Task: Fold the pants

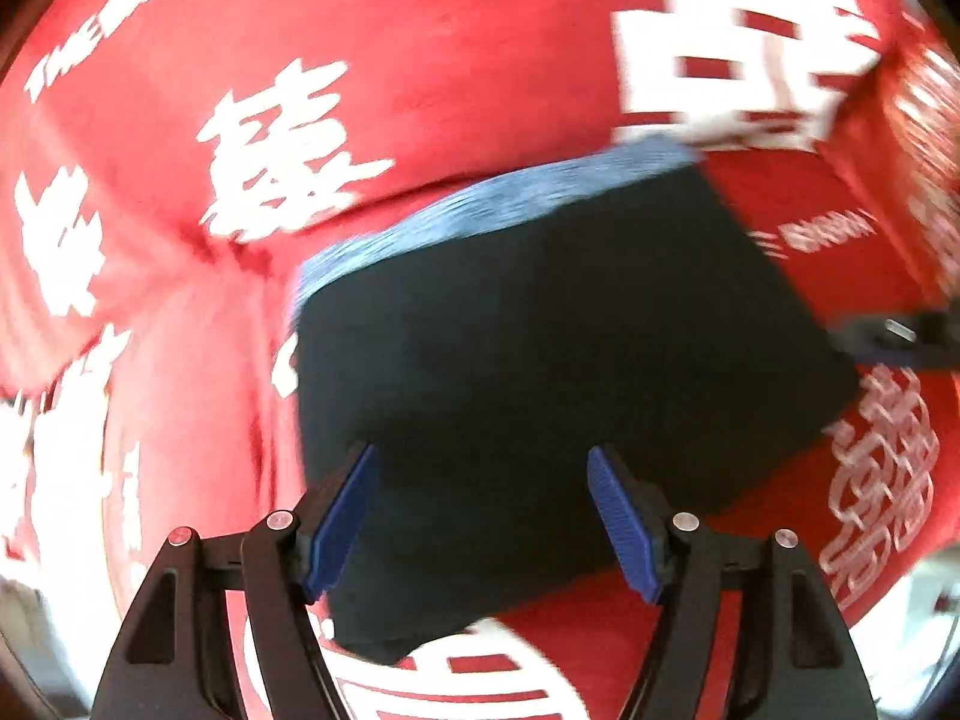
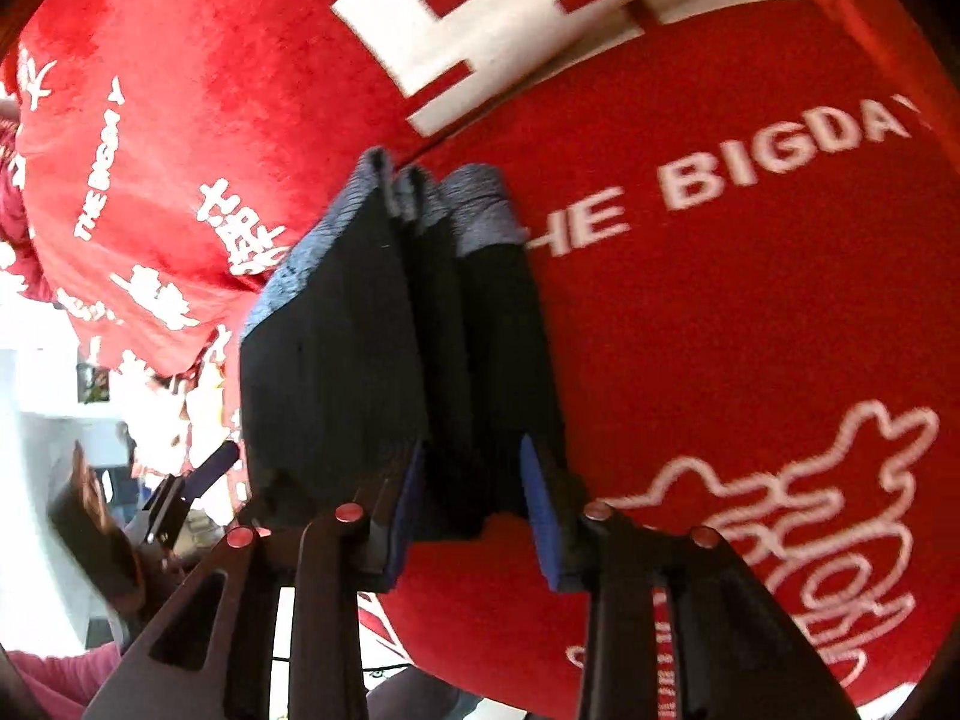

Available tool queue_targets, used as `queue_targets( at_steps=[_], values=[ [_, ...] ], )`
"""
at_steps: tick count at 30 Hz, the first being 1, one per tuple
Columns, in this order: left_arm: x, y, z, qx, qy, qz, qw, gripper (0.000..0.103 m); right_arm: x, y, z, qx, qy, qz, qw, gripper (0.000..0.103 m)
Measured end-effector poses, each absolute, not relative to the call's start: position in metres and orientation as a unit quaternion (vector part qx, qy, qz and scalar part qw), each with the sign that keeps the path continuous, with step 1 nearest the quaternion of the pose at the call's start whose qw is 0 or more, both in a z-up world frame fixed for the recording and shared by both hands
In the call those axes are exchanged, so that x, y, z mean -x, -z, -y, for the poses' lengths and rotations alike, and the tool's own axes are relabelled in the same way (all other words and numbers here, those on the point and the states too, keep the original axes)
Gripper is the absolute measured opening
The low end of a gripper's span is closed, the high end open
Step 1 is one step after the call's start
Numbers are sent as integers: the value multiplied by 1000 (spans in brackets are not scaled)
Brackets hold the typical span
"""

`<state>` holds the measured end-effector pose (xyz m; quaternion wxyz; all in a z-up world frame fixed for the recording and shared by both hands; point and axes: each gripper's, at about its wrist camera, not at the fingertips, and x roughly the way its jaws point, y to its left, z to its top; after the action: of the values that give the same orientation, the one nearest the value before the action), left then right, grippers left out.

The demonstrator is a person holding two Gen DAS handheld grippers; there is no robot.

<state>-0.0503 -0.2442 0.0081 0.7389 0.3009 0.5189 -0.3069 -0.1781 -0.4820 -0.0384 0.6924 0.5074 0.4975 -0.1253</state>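
The dark pants (image 1: 558, 372) lie folded into a compact block with a blue-grey waistband (image 1: 498, 198) at the far edge, on a red cloth (image 1: 420, 60). My left gripper (image 1: 483, 519) hovers over their near edge, open, its blue pads (image 1: 339, 525) well apart and pinching nothing. In the right wrist view the pants (image 2: 336, 360) show as several stacked folds, the waistband (image 2: 480, 210) farthest from me. My right gripper (image 2: 474, 516) straddles the near end of some folds, its jaws parted and its pads (image 2: 543, 516) not pressing the fabric.
The red cloth (image 2: 750, 330) carries white characters and the words "THE BIGDAY". Its edge drops off at the left, with a bright white room (image 2: 48, 396) beyond. The other gripper (image 2: 180, 492) and a pink sleeve (image 2: 42, 678) show at lower left.
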Motion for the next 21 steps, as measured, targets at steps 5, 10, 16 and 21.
queue_targets(
  at_steps=[5, 10, 16, 21],
  values=[
    [26, 18, 234, -273, 259, -581, 721, 94, 185, 24, 482, -492, 156, -493, 700, 37],
    [19, 31, 229, -240, 233, -609, 720, 102, 167, 7, 470, -464, 142, -492, 723, 37],
    [27, 31, 229, -246, 226, -598, 729, 102, 144, -1, 447, -415, 103, -509, 747, 37],
    [28, 32, 233, -254, 219, -592, 733, 102, 134, 23, 434, -385, 89, -553, 733, 44]
  ],
)
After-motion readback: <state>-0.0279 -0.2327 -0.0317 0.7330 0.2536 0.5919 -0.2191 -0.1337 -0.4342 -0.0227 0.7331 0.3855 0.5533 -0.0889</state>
